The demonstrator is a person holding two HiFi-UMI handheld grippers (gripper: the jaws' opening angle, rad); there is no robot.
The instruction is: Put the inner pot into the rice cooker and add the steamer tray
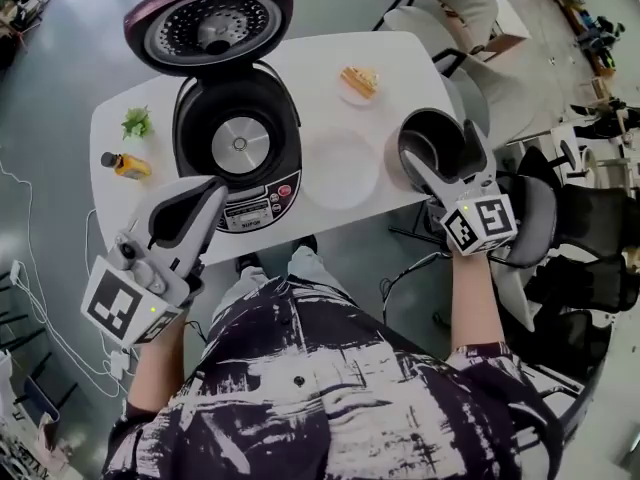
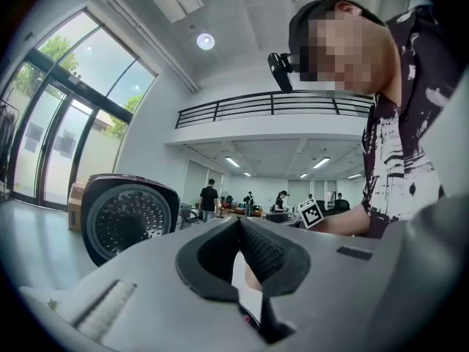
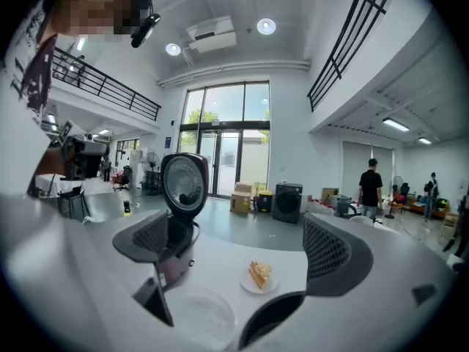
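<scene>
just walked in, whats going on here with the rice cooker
A person works at a white table. The rice cooker stands open and empty. The right hand-held gripper is open at the inner pot, not yet closed on it. The left hand-held gripper is shut and empty near the cooker. The steamer tray lies between cooker and pot.

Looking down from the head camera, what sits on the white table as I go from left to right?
yellow bottle → rice cooker → white round tray → dark inner pot. Left out because they overlap others sideways: the greens and the cake slice.
</scene>
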